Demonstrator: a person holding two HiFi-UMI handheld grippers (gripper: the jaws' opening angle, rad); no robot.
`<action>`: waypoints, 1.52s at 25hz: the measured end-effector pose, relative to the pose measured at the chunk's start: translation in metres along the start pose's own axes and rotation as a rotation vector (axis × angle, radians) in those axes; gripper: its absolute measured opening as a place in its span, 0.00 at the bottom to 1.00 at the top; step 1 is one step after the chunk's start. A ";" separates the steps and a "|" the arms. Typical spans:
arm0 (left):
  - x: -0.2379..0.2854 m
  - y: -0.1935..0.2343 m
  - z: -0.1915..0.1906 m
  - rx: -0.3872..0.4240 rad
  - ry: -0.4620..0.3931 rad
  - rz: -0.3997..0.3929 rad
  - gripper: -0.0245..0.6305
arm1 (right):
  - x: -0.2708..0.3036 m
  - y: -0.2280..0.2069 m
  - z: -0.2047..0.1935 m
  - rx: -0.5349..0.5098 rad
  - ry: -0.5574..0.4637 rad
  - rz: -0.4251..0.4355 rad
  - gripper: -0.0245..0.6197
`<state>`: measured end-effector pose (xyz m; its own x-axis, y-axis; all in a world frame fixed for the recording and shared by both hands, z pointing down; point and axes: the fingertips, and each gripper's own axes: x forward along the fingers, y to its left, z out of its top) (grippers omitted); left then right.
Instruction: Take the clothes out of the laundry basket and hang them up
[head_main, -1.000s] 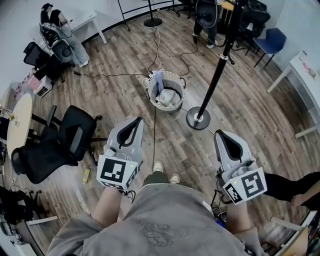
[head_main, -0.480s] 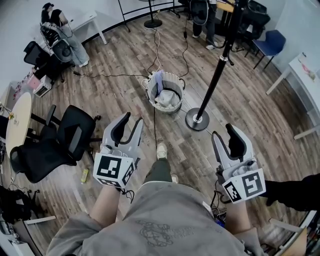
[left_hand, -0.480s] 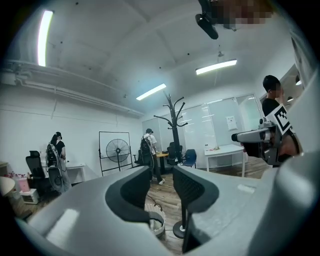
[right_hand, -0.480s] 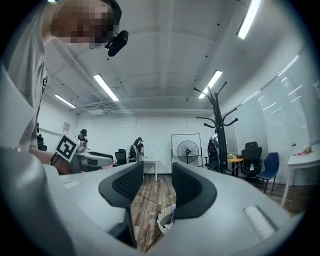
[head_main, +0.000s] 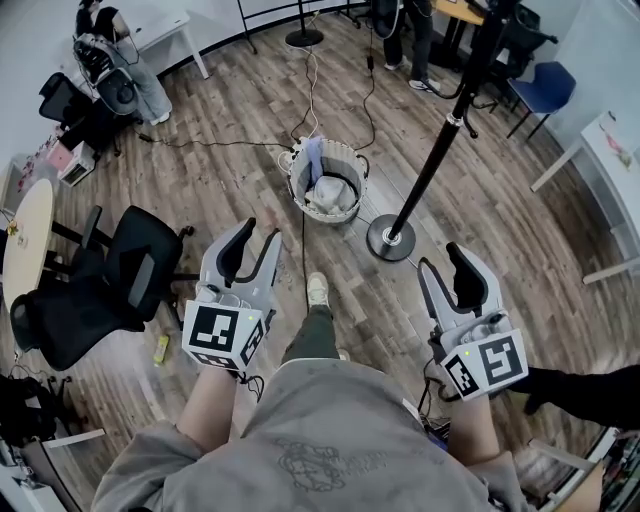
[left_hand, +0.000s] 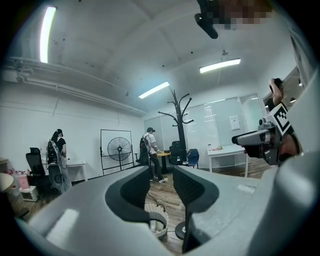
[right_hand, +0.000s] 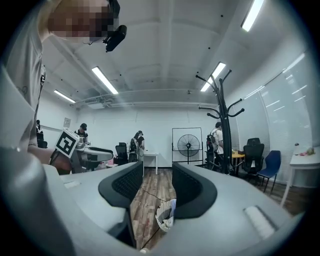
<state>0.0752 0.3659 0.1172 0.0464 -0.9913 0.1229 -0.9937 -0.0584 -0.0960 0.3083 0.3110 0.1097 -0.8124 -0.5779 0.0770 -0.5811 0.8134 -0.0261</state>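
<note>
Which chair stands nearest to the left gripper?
The black office chair, directly left of the left gripper; the blue chair stands far off, beyond the coat stand.

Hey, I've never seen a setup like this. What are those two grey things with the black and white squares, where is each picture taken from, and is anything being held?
There is no robot here. A person holds a hand tool in each hand: the left gripper and the right gripper. The marker cubes are part of those tools.

The head view looks down from a camera on the person's head. The two gripper views come from cameras riding on each tool and looking forward along it.

On the wooden floor ahead stand a laundry basket with clothes in it and a black coat stand. An office chair is at the left.

Both grippers are open and hold nothing. The right one's fingers have just been opening.
</note>
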 end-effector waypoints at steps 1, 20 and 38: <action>0.005 0.006 -0.001 -0.003 -0.001 0.005 0.25 | 0.009 -0.002 0.000 -0.004 0.006 0.004 0.37; 0.200 0.150 -0.037 -0.004 0.106 -0.045 0.25 | 0.261 -0.073 -0.021 0.002 0.170 0.028 0.36; 0.327 0.217 -0.141 -0.039 0.296 -0.140 0.25 | 0.422 -0.118 -0.129 0.047 0.421 0.042 0.38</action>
<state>-0.1397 0.0456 0.2760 0.1566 -0.8964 0.4146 -0.9832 -0.1816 -0.0211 0.0402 -0.0207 0.2738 -0.7510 -0.4590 0.4747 -0.5571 0.8264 -0.0823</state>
